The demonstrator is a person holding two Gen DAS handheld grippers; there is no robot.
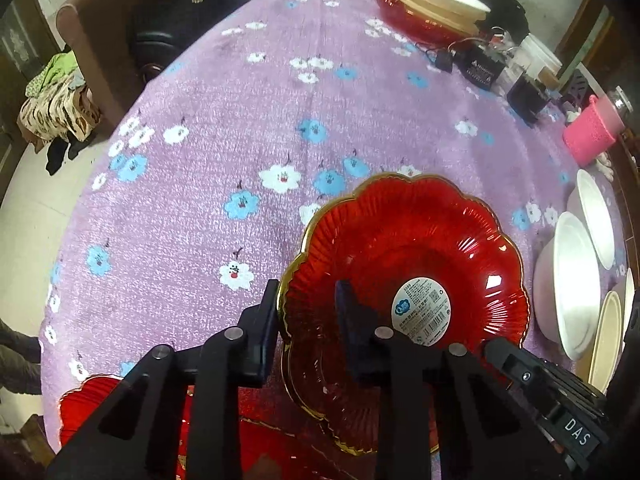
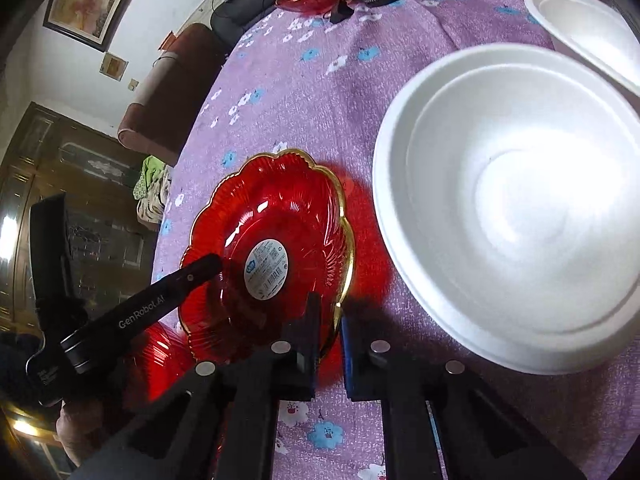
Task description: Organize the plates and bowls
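Note:
A red glass plate [image 1: 404, 248] with a scalloped gold rim and a white label lies on the purple flowered tablecloth [image 1: 240, 100]. My left gripper [image 1: 308, 292] straddles its near-left rim. One finger is outside against the rim, the other over the inner wall, and a gap shows between them. In the right wrist view the same red plate [image 2: 276, 216] has its near-right rim pinched in my right gripper [image 2: 330, 312], which is shut on it. A second red plate [image 1: 88, 400] lies partly under the first at the near edge.
Two white bowls [image 2: 520, 208] [image 2: 592, 28] sit right of the plate, close to my right gripper. A cream plate [image 1: 608, 332] lies beside them. At the far end, cream bowls rest in a red plate [image 1: 424, 20]. A black box with wires [image 1: 480, 64] and a pink basket [image 1: 592, 132] line the right side.

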